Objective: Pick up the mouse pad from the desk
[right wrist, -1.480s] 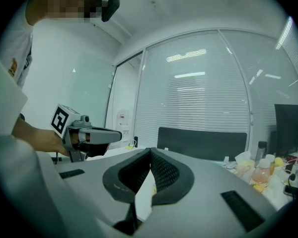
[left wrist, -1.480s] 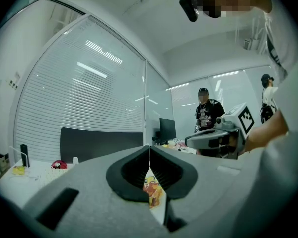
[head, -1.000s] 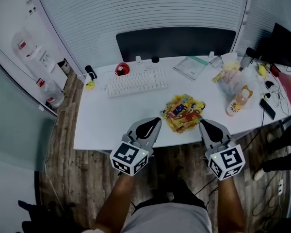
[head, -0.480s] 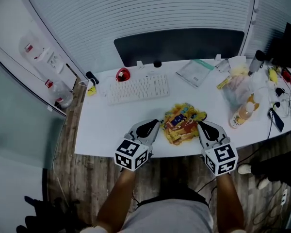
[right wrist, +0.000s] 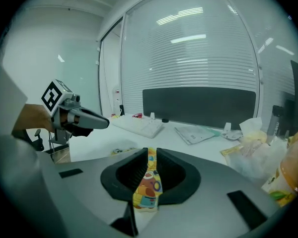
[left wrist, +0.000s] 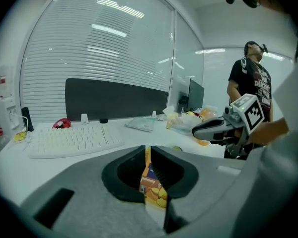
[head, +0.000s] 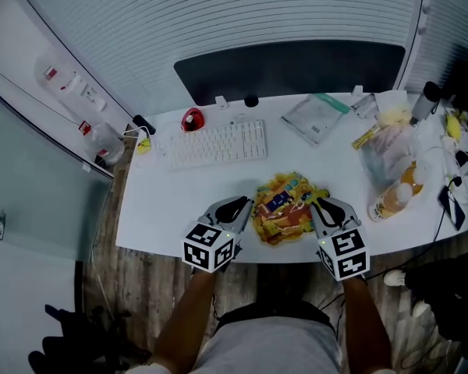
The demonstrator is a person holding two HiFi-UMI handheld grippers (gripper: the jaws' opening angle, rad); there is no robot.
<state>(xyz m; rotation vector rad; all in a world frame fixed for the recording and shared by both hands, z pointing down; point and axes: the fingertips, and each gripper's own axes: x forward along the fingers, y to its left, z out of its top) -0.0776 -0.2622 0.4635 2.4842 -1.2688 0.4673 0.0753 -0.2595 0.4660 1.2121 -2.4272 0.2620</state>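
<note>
Mouse pad (head: 285,207): lying on worktop (head: 164,205) — between both tongs.
Left tongs (head: 241,206): pressed together, empty.
Right tongs (head: 324,207): pressed together, empty.

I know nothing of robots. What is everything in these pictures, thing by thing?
desk: one, white, middle of the head view
mouse pad: one, yellow with bright cartoon print, by the desk's front edge
keyboard: one, white, back left of the desk
panel: one, dark, behind the desk
flat packet: one, clear, back right of the keyboard
plastic bag: one, clear, desk's right end
bottle: one, orange, right of the mouse pad
bystander: one, black T-shirt, right side of the left gripper view
left gripper: one, grey, shut on the mouse pad's left edge
right gripper: one, grey, shut on its right edge
forearms: two, bare, bottom of the head view
</note>
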